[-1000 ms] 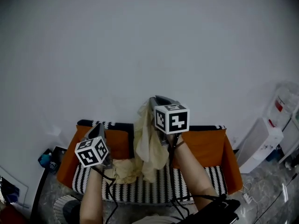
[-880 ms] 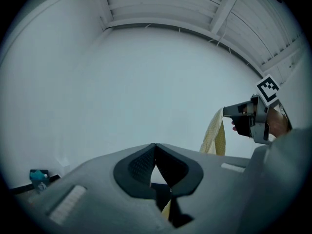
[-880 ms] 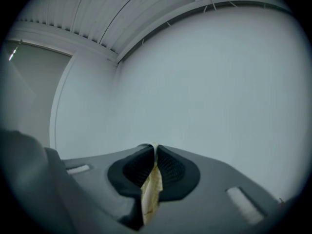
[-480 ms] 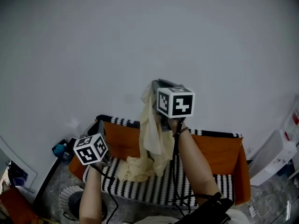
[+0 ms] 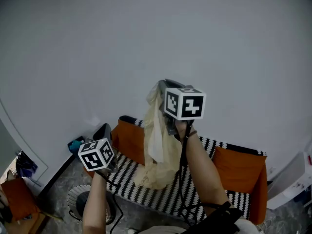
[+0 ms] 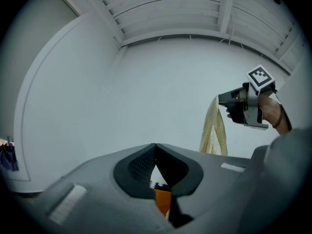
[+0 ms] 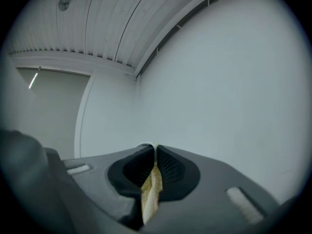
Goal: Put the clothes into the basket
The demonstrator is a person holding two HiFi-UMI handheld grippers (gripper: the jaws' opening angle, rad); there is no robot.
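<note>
A pale yellow cloth (image 5: 158,140) hangs straight down from my right gripper (image 5: 160,87), which is held high in front of the white wall and is shut on the cloth's top edge. The right gripper view shows the cloth (image 7: 150,194) pinched between the closed jaws of that gripper (image 7: 155,147). My left gripper (image 5: 104,127) sits lower and to the left, apart from the cloth; its jaws (image 6: 155,147) meet with nothing in them. Its camera sees the cloth (image 6: 213,130) dangling from the right gripper (image 6: 220,99). A round white basket (image 5: 69,204) stands on the floor at the lower left.
Below the cloth is a sofa with a black-and-white striped seat (image 5: 204,199) and orange cushions (image 5: 239,172). A blue object (image 5: 75,144) lies by the sofa's left end. Something reddish (image 5: 17,194) sits at the far left, and a white appliance (image 5: 292,177) stands at the right.
Both grippers moved up and to the left. The cloth's lower end, bunched on the sofa seat near the left gripper before, now hangs free. The basket has come further into view.
</note>
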